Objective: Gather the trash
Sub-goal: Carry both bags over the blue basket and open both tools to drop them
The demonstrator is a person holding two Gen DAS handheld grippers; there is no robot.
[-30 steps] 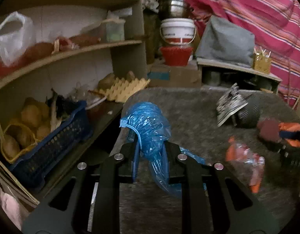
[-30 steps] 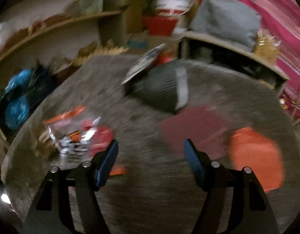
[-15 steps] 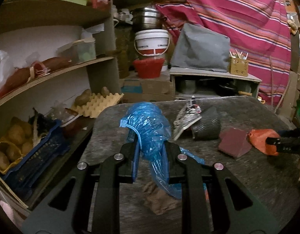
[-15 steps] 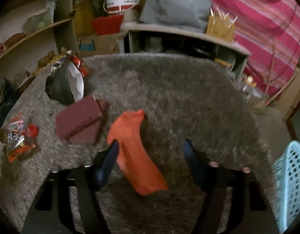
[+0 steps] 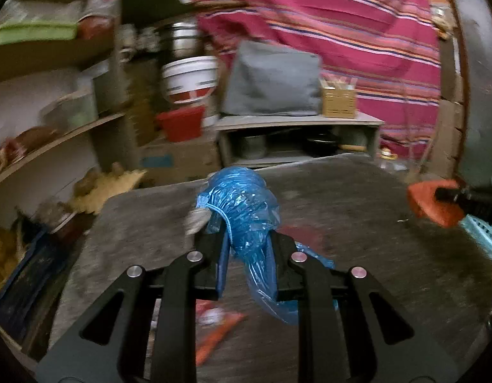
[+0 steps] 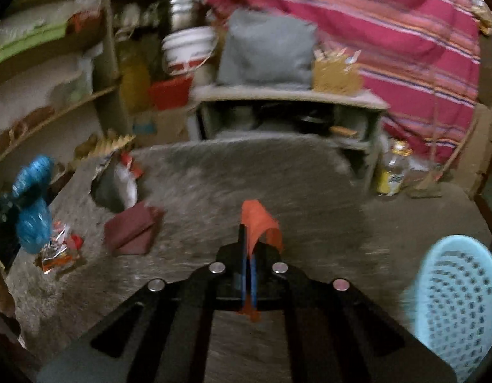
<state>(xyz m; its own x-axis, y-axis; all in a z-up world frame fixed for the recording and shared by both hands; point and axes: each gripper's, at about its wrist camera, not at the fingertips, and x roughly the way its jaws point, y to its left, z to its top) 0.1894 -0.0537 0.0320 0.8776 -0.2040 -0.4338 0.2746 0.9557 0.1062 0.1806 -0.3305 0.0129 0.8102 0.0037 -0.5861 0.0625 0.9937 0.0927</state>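
Note:
My left gripper [image 5: 247, 242] is shut on a crumpled blue plastic bag [image 5: 242, 204], held above the grey table [image 5: 342, 198]. My right gripper [image 6: 247, 242] is shut on a flat orange wrapper [image 6: 257, 220], lifted off the table [image 6: 214, 172]; the left wrist view shows this wrapper [image 5: 433, 201] at the far right. A light blue perforated basket [image 6: 453, 303] stands at the lower right of the right wrist view. On the table lie a maroon folded piece [image 6: 134, 229], a red-and-silver snack wrapper [image 6: 59, 252] and a dark crumpled packet [image 6: 115, 182]. The blue bag [image 6: 33, 201] shows at the left.
Shelves [image 5: 54, 140] with food and boxes stand on the left. Behind the table are a white bucket [image 5: 190, 78], a red tub [image 5: 180, 123], a low cabinet [image 5: 297, 137] with a grey bundle on it, and a striped red cloth [image 5: 357, 25]. A bottle [image 6: 393, 172] stands by the cabinet.
The right gripper closed on the orange wrapper and lifted it toward the blue basket side. The left gripper swung right across the table, still gripping the blue bag.

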